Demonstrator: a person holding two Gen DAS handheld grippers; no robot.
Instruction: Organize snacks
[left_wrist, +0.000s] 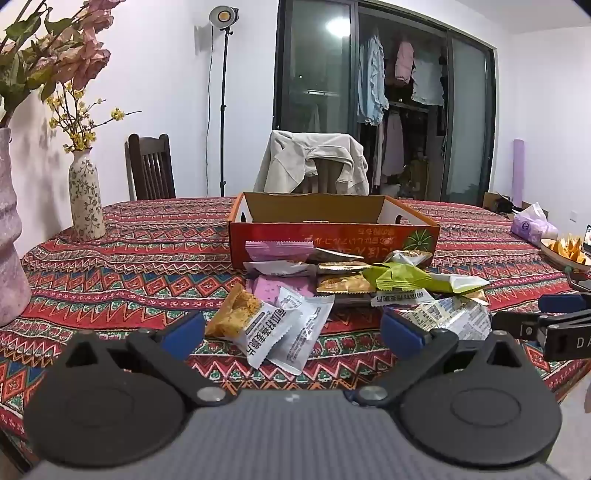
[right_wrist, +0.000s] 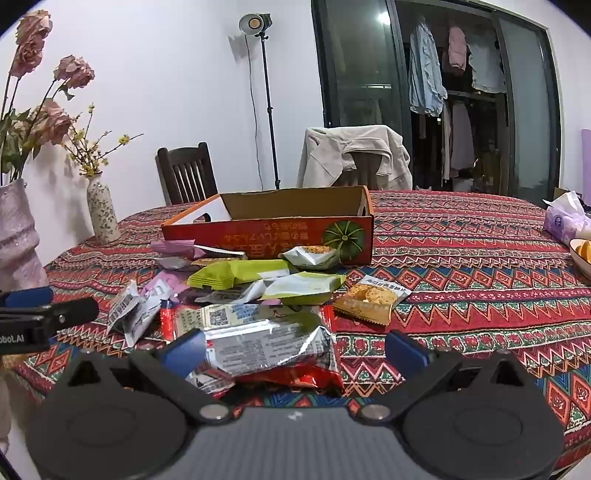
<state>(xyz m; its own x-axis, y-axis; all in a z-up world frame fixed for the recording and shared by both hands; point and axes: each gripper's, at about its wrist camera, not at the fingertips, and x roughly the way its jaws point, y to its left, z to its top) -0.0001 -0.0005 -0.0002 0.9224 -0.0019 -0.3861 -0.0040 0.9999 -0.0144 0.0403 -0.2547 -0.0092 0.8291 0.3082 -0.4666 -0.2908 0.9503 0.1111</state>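
Several snack packets lie in a pile (left_wrist: 343, 280) on the patterned tablecloth, in front of an open orange cardboard box (left_wrist: 332, 236) that also shows in the right wrist view (right_wrist: 266, 232). My left gripper (left_wrist: 295, 332) is open just before a white cracker packet (left_wrist: 258, 325) at the pile's near left. My right gripper (right_wrist: 295, 350) is open above a silver and red packet (right_wrist: 266, 350). A green packet (right_wrist: 236, 275) and a lone cracker packet (right_wrist: 371, 297) lie further in. Each gripper shows at the edge of the other's view.
Two vases with flowers (left_wrist: 86, 199) stand at the table's left. A tissue pack (right_wrist: 565, 221) and a bowl of fruit slices (left_wrist: 565, 251) sit at the right. Two chairs, one draped with a jacket (left_wrist: 314, 166), stand behind the table.
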